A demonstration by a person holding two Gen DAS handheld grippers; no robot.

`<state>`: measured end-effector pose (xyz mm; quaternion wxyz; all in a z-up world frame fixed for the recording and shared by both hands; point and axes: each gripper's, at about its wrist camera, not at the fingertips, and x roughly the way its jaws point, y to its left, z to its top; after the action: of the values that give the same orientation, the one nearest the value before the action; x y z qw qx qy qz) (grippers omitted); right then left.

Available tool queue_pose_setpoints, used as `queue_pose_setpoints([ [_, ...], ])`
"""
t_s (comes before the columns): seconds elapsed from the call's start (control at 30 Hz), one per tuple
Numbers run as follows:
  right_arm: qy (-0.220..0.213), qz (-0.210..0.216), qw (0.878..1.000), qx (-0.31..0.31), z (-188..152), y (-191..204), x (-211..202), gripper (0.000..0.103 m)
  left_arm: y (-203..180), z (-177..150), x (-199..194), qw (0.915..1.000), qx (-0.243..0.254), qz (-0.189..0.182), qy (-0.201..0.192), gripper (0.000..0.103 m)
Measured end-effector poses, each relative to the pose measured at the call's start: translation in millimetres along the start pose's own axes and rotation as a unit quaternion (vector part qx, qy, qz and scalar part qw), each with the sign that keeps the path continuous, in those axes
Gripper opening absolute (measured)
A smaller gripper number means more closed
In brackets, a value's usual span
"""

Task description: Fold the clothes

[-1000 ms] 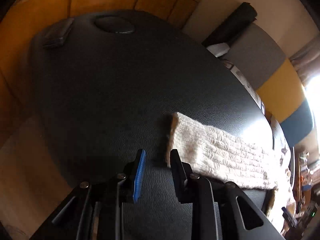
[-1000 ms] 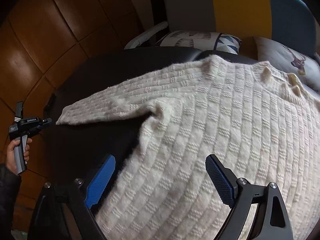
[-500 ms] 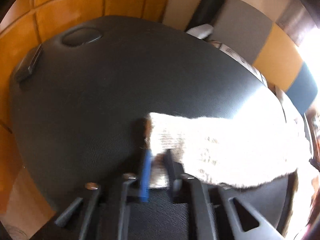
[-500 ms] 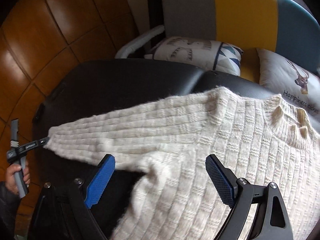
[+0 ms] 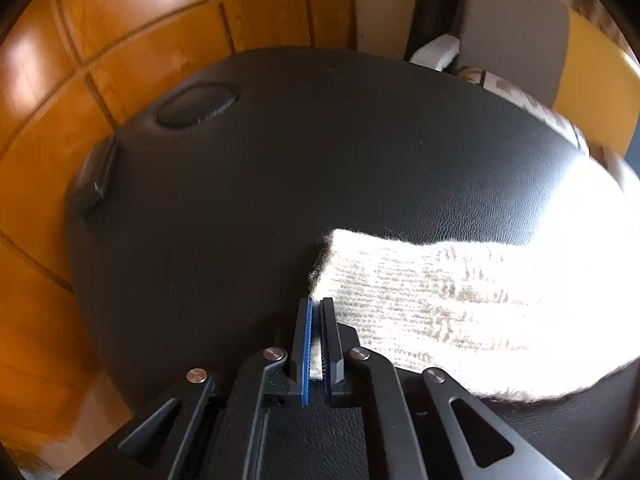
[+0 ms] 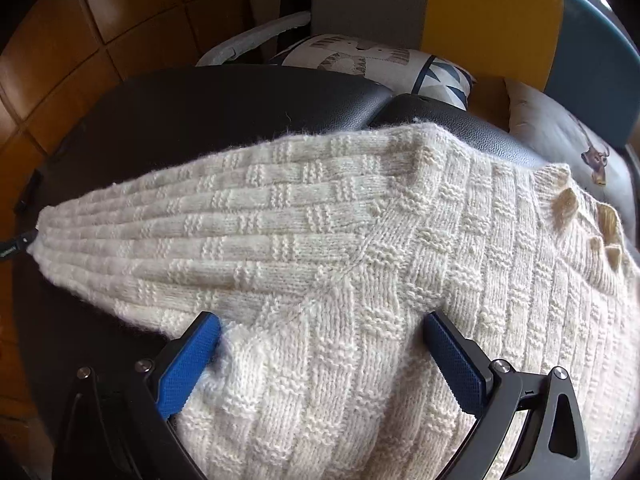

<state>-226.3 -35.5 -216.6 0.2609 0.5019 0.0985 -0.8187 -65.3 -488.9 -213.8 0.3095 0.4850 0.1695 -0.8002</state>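
Note:
A cream knitted sweater lies spread on a black leather table. Its sleeve stretches out to the left. In the left wrist view the sleeve cuff lies on the table, and my left gripper is shut on the cuff's near corner. The left gripper's tip also shows at the cuff in the right wrist view. My right gripper is open, its blue pads straddling the sweater's body just below the armpit.
Patterned cushions and a grey, yellow and blue sofa back stand behind the table. A brown tiled floor surrounds it. A dark oval recess and a dark handle sit at the table's far left edge.
My left gripper moved in and shut on the sleeve cuff, which now stretches out taut. My right gripper moved forward over the sweater body toward the armpit, staying open.

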Motion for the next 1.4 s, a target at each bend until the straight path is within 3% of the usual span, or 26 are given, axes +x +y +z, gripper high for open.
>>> queue_pose_setpoints([
  [0.2, -0.034, 0.032, 0.996, 0.075, -36, -50, -50, 0.103, 4, 4, -29, 0.9975, -0.063, -0.03, -0.01, 0.009],
  [0.33, -0.05, 0.037, 0.99, 0.125, -72, -81, -86, 0.103, -35, 2, -61, 0.9941, -0.047, -0.094, -0.029, 0.012],
  [0.47, -0.077, 0.01, 0.979, 0.187, -140, -131, -137, 0.103, -132, -14, -84, 0.9838, 0.031, -0.175, -0.025, 0.014],
  [0.53, -0.093, -0.014, 0.971, 0.218, -175, -157, -166, 0.103, -190, -27, -93, 0.9729, 0.082, -0.216, -0.017, 0.014],
  [0.6, -0.106, -0.077, 0.96, 0.247, -212, -183, -201, 0.103, -247, -44, -104, 0.9587, 0.132, -0.252, -0.007, 0.014],
  [0.67, -0.111, -0.105, 0.95, 0.272, -243, -204, -222, 0.103, -303, -70, -115, 0.9428, 0.179, -0.281, 0.008, 0.014],
  [0.8, -0.112, -0.134, 0.932, 0.318, -301, -244, -250, 0.1, -415, -122, -138, 0.9011, 0.271, -0.336, 0.036, 0.014],
  [0.83, -0.112, -0.141, 0.927, 0.329, -315, -254, -258, 0.097, -443, -135, -143, 0.8887, 0.294, -0.349, 0.044, 0.014],
  [0.87, -0.112, -0.148, 0.922, 0.341, -329, -264, -265, 0.086, -471, -148, -149, 0.8755, 0.316, -0.362, 0.051, 0.014],
  [0.9, -0.112, -0.155, 0.916, 0.352, -344, -274, -272, 0.076, -487, -169, -165, 0.8641, 0.337, -0.37, 0.054, 0.014],
  [0.93, -0.112, -0.162, 0.911, 0.363, -358, -284, -279, 0.074, -492, -191, -180, 0.8556, 0.354, -0.374, 0.056, 0.014],
  [1.07, -0.103, -0.162, 0.905, 0.38, -382, -298, -270, 0.074, -501, -273, -230, 0.8235, 0.412, -0.383, 0.07, 0.014],
  [1.1, -0.101, -0.161, 0.905, 0.381, -384, -299, -266, 0.074, -504, -288, -237, 0.8183, 0.422, -0.383, 0.075, 0.014],
  [1.23, -0.085, -0.185, 0.916, 0.345, -384, -290, -255, 0.076, -522, -322, -231, 0.8115, 0.445, -0.365, 0.098, 0.015],
  [1.33, -0.073, -0.212, 0.924, 0.308, -380, -282, -249, 0.073, -524, -333, -217, 0.8127, 0.449, -0.351, 0.12, 0.015],
  [1.37, -0.076, -0.217, 0.925, 0.302, -380, -281, -250, 0.062, -522, -335, -214, 0.8127, 0.447, -0.354, 0.12, 0.014],
  [1.4, -0.079, -0.222, 0.926, 0.295, -379, -279, -250, 0.04, -520, -334, -214, 0.8125, 0.444, -0.358, 0.12, 0.015],
])
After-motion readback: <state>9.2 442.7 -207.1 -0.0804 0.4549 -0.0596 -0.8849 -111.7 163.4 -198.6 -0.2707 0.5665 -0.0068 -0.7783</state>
